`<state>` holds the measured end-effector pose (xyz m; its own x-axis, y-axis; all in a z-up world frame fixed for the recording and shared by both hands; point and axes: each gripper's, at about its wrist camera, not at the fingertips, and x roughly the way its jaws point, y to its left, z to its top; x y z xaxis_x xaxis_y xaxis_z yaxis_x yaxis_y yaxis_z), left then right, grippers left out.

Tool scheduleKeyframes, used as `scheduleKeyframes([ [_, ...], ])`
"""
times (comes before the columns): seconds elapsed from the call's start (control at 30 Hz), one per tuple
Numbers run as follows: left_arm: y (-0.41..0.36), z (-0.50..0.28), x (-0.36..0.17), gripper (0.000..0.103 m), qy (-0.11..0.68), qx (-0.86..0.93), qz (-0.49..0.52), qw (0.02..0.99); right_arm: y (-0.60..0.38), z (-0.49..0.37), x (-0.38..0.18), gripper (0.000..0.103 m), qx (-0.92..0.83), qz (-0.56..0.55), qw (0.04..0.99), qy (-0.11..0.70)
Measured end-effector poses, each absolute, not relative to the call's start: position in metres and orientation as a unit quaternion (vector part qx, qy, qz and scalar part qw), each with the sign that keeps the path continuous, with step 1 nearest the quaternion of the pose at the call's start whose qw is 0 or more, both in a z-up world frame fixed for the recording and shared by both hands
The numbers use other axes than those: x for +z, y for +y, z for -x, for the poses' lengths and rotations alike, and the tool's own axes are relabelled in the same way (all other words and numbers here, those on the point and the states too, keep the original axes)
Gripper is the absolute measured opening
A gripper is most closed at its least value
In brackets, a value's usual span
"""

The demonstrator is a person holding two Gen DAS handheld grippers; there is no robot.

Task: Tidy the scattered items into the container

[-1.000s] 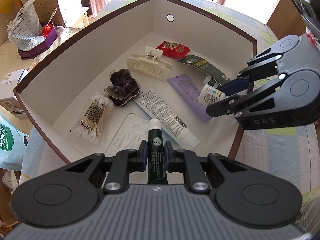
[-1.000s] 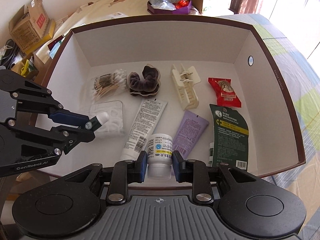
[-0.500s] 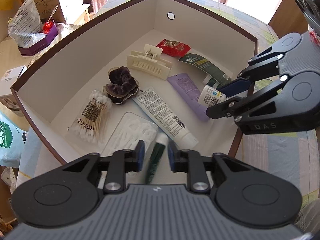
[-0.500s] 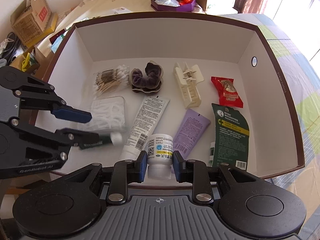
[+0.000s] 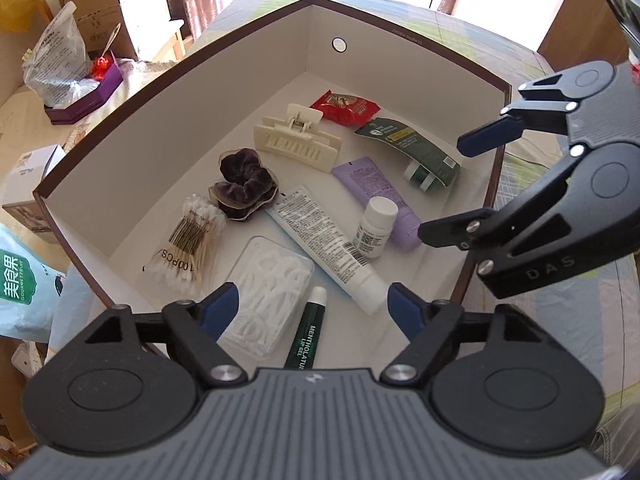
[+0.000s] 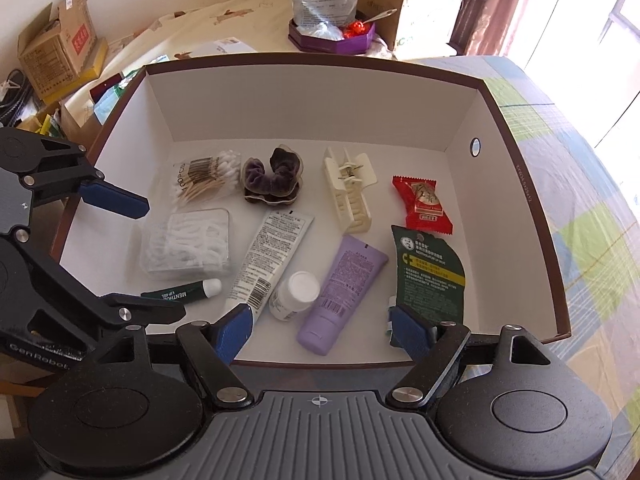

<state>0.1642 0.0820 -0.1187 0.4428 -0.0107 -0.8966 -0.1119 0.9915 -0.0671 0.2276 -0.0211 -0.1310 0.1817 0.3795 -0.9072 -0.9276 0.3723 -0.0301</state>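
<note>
Both claws (spread wide) hover over box [image 6: 520, 184] rim.

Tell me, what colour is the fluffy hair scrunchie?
Dark purple scrunchie, clearest in the left wrist view.

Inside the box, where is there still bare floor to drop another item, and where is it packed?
Bare floor in the box lies along the back wall behind the cotton swabs, scrunchie and hair clip, and right of the red candy. The front is crowded around the white bottle, tubes and lip gel.
</note>
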Motion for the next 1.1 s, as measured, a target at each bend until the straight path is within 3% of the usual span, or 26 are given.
scheduleKeyframes([
  [1.1,0.079,-0.140,-0.079,0.078,0.490,0.043,0.042,0.870,-0.041,-0.191,-0.085,0.083,0.471,0.283,0.736,0.395],
])
